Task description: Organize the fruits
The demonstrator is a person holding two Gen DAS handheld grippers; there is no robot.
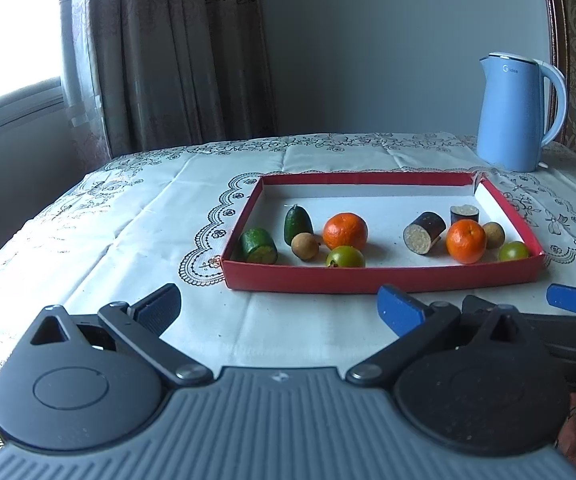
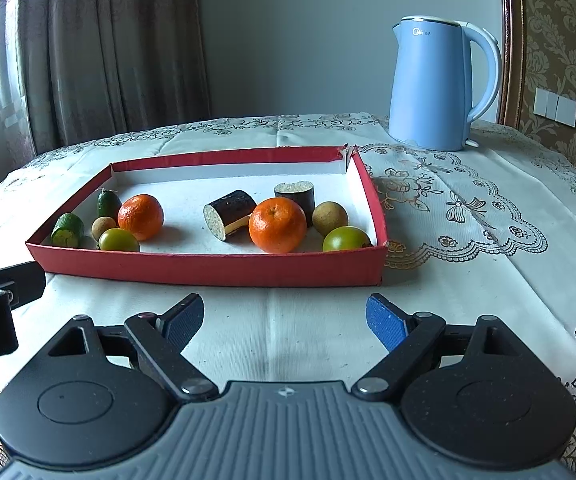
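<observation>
- Left gripper [image 1: 278, 310]: jaws wide apart, nothing btwn them, poised over tablecloth [image 1: 88, 240] just short of the red tray [image 1: 368, 278].
- Right gripper [image 2: 284, 320]: jaws likewise spread, empty, just short of the tray's near wall; its blue pads visible at right edge of left view.
- Ahead of left gripper, slightly left, inside tray: cut cucumber piece [image 1: 259, 245], 2nd cucumber piece [image 1: 297, 219] behind it, longan [image 1: 304, 245], orange [image 1: 345, 231], green tomato [image 1: 345, 258] touching near wall.
- Ahead of right gripper, slightly right: eggplant chunk [image 2: 230, 214] on its side, 2nd eggplant chunk [image 2: 296, 196] upright behind, orange no. 2 [image 2: 277, 224], longan no. 2 [image 2: 330, 218], green tomato no. 2 [image 2: 346, 239] in near right corner.
- Bare tray floor btwn the 2 groups.
- Far beyond tray, to right: blue kettle [image 2: 432, 88], apart from tray.
</observation>
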